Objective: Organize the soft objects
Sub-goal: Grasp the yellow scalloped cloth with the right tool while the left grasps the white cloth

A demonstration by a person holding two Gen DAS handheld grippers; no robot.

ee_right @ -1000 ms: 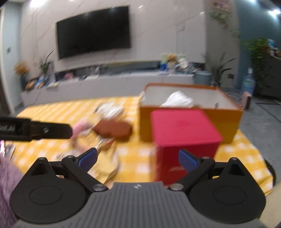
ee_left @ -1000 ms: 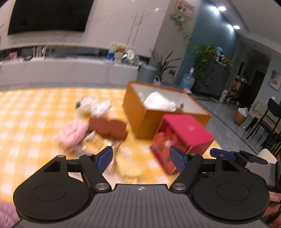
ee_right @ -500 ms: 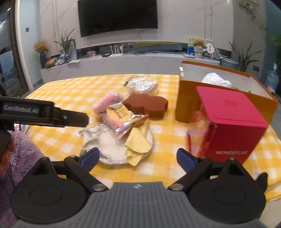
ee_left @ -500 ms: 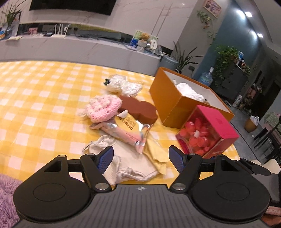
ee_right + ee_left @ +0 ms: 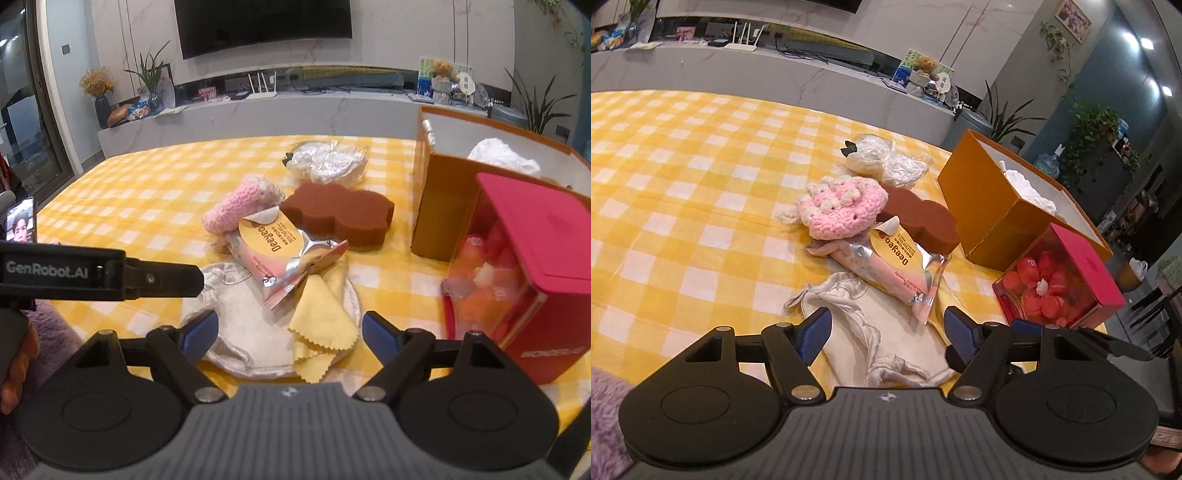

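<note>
Soft things lie piled on the yellow checked tablecloth (image 5: 683, 206). A white cloth pouch (image 5: 849, 314) (image 5: 251, 328) and a yellow cloth (image 5: 321, 314) lie nearest. A pink foil packet (image 5: 897, 266) (image 5: 284, 254) rests on them. Behind are a pink crochet piece (image 5: 842, 206) (image 5: 236, 206), a brown sponge (image 5: 919, 218) (image 5: 340, 214) and a clear bag of white stuff (image 5: 886, 158) (image 5: 328, 158). My left gripper (image 5: 886, 328) hangs open over the pouch. My right gripper (image 5: 288, 330) hovers above both cloths, its jaws closing, pads touching nothing.
An open orange box (image 5: 997, 214) (image 5: 439, 206) with white stuffing stands right of the pile. A red-lidded clear box (image 5: 1071, 280) (image 5: 524, 258) of red pieces stands in front of it at the table's edge. A purple fuzzy sleeve (image 5: 55, 332) shows at the left.
Both grippers have sunk and come closer to the pile, which now shows sharp and larger. The right gripper's jaws stand a little narrower than before.
</note>
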